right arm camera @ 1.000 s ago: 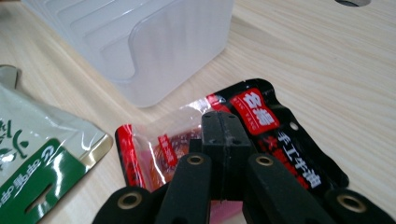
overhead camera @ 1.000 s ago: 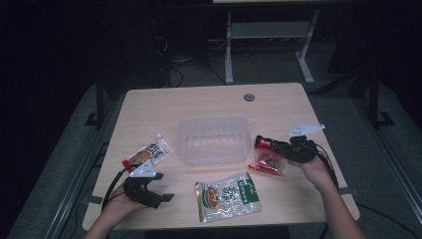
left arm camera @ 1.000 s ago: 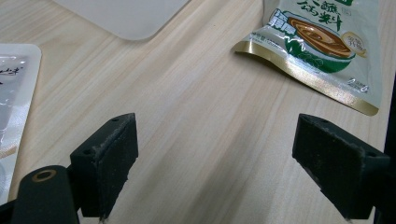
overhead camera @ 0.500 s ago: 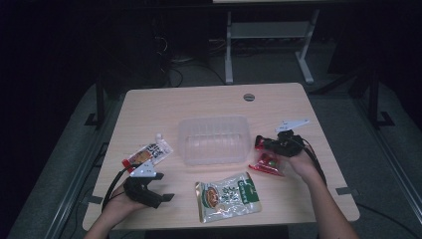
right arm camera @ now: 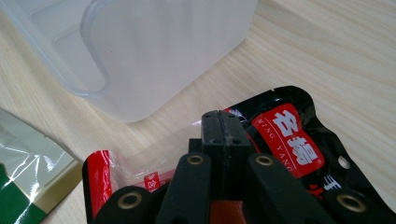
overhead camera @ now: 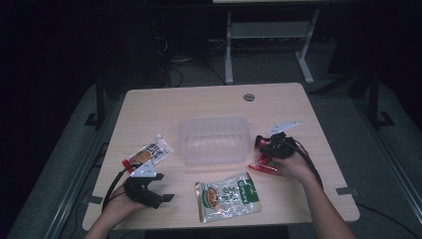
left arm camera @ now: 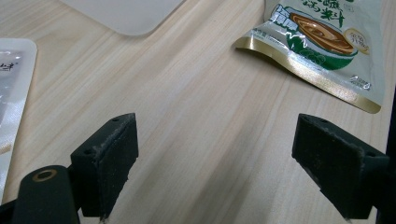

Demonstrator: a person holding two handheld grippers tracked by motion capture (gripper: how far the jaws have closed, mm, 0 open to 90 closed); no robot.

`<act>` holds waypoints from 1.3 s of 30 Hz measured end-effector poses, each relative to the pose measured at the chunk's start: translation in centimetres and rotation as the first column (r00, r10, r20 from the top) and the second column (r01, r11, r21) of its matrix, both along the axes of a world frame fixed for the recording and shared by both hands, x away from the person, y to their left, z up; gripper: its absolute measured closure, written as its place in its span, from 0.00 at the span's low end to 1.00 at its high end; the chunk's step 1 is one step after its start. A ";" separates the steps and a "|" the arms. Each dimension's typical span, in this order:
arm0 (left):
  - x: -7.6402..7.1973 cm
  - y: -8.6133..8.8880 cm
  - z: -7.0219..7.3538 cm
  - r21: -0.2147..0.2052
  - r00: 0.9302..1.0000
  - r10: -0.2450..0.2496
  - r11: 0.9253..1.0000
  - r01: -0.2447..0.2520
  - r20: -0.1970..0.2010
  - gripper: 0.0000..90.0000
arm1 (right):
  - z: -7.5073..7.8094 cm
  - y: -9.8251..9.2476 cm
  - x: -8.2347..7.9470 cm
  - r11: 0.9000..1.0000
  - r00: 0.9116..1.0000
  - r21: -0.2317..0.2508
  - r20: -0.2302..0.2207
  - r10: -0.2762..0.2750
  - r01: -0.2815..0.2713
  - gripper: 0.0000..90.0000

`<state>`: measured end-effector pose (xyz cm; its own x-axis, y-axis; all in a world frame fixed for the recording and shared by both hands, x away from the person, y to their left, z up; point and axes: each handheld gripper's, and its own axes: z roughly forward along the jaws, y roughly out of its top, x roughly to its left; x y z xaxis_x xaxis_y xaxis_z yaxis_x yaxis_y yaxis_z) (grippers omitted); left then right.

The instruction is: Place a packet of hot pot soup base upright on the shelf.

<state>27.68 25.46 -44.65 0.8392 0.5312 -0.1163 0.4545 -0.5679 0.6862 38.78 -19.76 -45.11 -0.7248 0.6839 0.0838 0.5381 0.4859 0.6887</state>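
Note:
A clear plastic container stands mid-table. Just right of it lies a red and black snack packet, and my right gripper is low over it. In the right gripper view the jaws are pressed together with nothing seen between them, their tips over the packet near the container. At the front left, my left gripper is held low over bare wood. Its jaws stand wide open and empty. A green and gold packet lies at the front centre.
A white and red packet lies left of the container, beyond my left gripper. The green packet and the white packet flank my left jaws. A round grommet sits near the table's far edge.
My right gripper has moved left and down, from the table's right side to just over the red and black packet beside the container. The left gripper has stayed put.

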 end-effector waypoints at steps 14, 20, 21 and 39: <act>-0.1 0.2 0.0 0.005 1.000 -0.002 1.000 0.002 -0.006 0.16 | -0.1 -0.3 -0.4 0.999 1.000 -0.040 -0.023 -0.003 0.002 1.00; -0.1 0.1 0.1 0.005 1.000 -0.006 1.000 0.006 -0.004 0.16 | 0.0 -0.8 -0.8 0.999 1.000 -0.048 -0.029 -0.003 0.001 1.00; -0.1 0.1 0.1 0.006 1.000 -0.006 1.000 0.006 -0.004 0.16 | -0.1 -0.9 -0.9 0.999 0.999 -0.041 -0.032 -0.004 0.003 1.00; -0.2 0.1 0.1 -0.001 1.000 -0.001 1.000 0.001 -0.006 0.16 | 0.3 -3.3 -3.5 0.998 0.997 -0.064 -0.079 -0.007 0.002 1.00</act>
<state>27.45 25.52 -44.53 0.8391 0.5302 -0.1217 0.4579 -0.5677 0.6841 35.26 -23.09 -44.83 -0.7148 0.6926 0.0968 0.5916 0.5251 0.6118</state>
